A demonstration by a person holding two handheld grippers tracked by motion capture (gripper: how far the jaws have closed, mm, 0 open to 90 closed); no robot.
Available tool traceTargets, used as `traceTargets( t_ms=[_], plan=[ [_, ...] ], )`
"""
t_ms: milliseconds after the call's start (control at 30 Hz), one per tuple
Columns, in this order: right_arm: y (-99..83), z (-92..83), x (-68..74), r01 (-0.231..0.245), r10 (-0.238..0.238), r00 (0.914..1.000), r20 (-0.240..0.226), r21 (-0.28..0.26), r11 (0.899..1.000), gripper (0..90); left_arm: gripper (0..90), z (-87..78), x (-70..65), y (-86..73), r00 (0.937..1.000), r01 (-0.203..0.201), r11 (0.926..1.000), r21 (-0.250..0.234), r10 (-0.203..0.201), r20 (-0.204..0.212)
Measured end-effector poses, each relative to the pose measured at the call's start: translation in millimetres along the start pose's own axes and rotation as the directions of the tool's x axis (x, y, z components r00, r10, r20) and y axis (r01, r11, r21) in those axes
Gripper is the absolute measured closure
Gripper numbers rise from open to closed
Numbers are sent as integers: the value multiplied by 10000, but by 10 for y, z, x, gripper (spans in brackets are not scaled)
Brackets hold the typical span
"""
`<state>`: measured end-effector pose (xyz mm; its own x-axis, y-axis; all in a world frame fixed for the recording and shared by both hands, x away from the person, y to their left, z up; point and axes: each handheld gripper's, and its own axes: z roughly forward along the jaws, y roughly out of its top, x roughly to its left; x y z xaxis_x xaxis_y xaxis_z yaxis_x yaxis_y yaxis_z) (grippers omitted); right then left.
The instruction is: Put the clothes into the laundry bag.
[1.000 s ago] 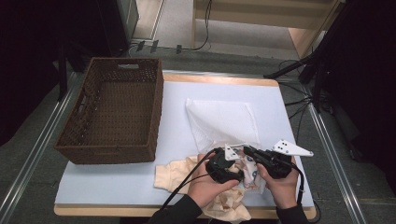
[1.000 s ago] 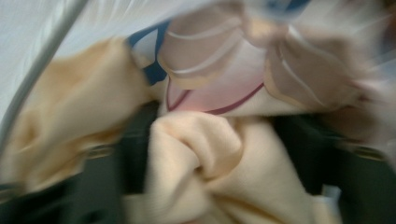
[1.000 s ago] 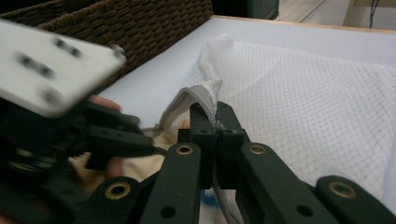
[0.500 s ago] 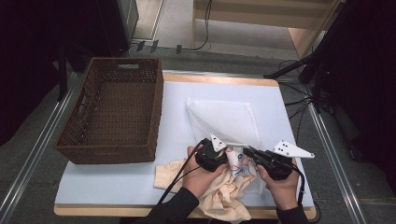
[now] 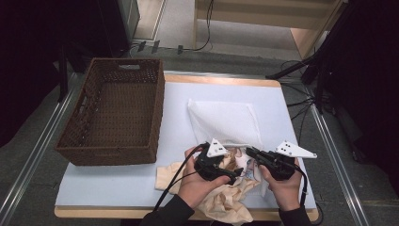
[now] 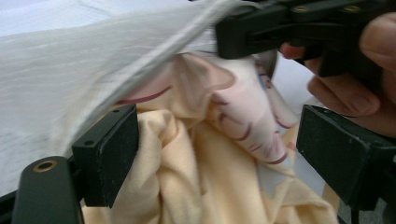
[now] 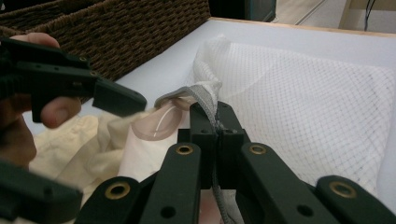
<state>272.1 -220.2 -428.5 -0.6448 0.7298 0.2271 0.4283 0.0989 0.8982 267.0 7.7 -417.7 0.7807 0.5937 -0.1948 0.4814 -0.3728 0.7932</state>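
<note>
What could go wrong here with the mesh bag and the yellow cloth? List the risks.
1. The right gripper pinches only the thin grey rim of the mesh bag; it may slip and the mouth fall shut.
2. The left gripper has just been opening, with the yellow cloth loose between its jaws; the cloth could slide back out.
3. Much of the cloth hangs at the table edge and may drag off.
</note>
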Motion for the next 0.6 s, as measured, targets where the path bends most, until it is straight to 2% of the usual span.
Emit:
traceTargets(
  t_ms=[67, 133, 167, 233, 267, 333, 367, 433, 467, 533, 567, 600],
  plan=[
    [-3, 9, 11, -4, 4, 10000, -39, 2, 10000, 887, 140, 152, -45, -3, 9986, -203, 9974, 695, 236, -468],
    [0, 12, 29, 40, -40, 10000, -77, 1, 10000, 887, 148, 347, -13, -29, 9941, 15, 9899, 1421, 140, -1077],
    [1, 9, 38, 129, -128, 9998, -127, 23, 9999, 887, 190, 406, 13, -42, 9913, 203, 9885, 1498, -5, -1314],
    [2, 1, 47, 148, -148, 9998, -162, -16, 9999, 887, 379, 471, 58, -55, 9864, 183, 9877, 1551, 74, -1640],
    [5, -7, 50, 155, -156, 9997, -183, -53, 9999, 888, 558, 479, 83, -52, 9869, 170, 9867, 1615, 93, -1608],
    [9, -17, 54, 138, -140, 9996, -238, -99, 9999, 887, 685, 439, 142, -19, 9906, 492, 9880, 1464, -295, -1336],
    [13, -26, 59, 175, -178, 9995, -250, -122, 9998, 888, 720, 414, 157, -3, 9911, 560, 9893, 1343, -388, -1275],
    [13, -37, 80, 199, -202, 9994, -264, -113, 9997, 888, 737, 318, 197, 36, 9869, 832, 9947, 610, -738, -1437],
    [13, -39, 86, 229, -233, 9994, -267, -131, 9997, 888, 738, 264, 212, 50, 9819, 953, 9954, 84, -926, -1650],
    [19, -48, 100, 299, -304, 9991, -279, -167, 9994, 888, 735, 202, 240, 52, 9679, 1169, 9903, -750, -1305, -2149],
    [23, -52, 106, 304, -310, 9991, -301, -213, 9993, 888, 726, 223, 250, 43, 9597, 1083, 9914, -728, -1234, -2524],
    [26, -55, 114, 310, -315, 9990, -317, -178, 9994, 888, 707, 293, 269, 29, 9538, 969, 9947, -333, -1023, -2824]
  ],
)
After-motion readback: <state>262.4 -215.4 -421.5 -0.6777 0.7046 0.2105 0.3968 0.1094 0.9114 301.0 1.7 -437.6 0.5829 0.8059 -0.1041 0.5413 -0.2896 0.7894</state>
